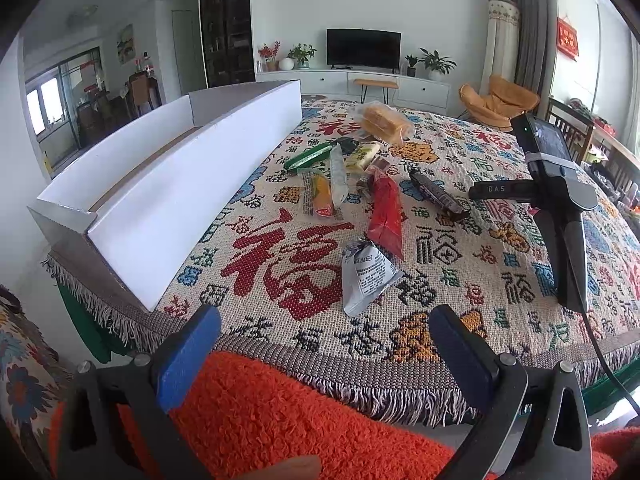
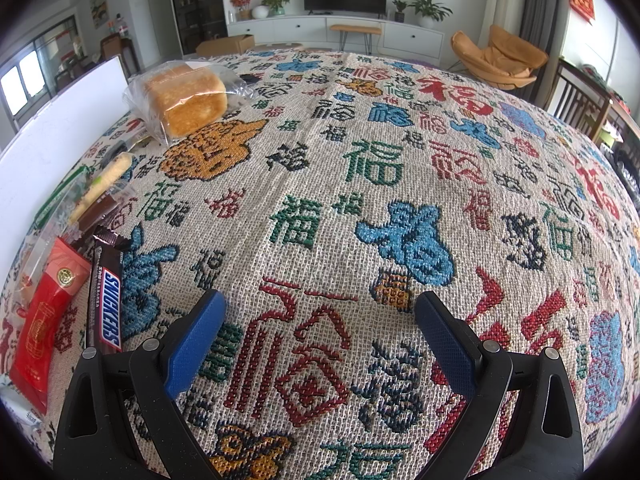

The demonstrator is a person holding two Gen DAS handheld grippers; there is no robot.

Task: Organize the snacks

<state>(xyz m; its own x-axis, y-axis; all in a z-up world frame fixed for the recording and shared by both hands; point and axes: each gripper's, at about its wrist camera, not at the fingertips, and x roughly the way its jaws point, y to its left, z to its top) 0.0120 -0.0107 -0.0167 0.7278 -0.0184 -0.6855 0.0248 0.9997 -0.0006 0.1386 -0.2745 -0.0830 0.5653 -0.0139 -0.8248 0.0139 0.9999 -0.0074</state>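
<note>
Several snack packets lie on the patterned tablecloth [image 1: 460, 280]: a grey pouch [image 1: 366, 276], a red packet [image 1: 386, 212], a Snickers bar [image 1: 438, 196], an orange stick [image 1: 322, 196], a green stick [image 1: 308, 156] and bagged bread [image 1: 382, 122]. A long white box [image 1: 168, 184] stands open at the left. My left gripper [image 1: 324, 360] is open and empty, near the table's front edge, short of the grey pouch. My right gripper [image 2: 320, 336] is open and empty above bare cloth, with the Snickers bar [image 2: 106, 304], red packet [image 2: 46, 320] and bread [image 2: 186, 100] to its left.
The right gripper's body [image 1: 560, 200] stands over the table's right side in the left wrist view. An orange fuzzy sleeve [image 1: 300, 420] lies below the left gripper. The white box's wall [image 2: 52, 132] borders the left. A TV unit and an orange chair stand behind.
</note>
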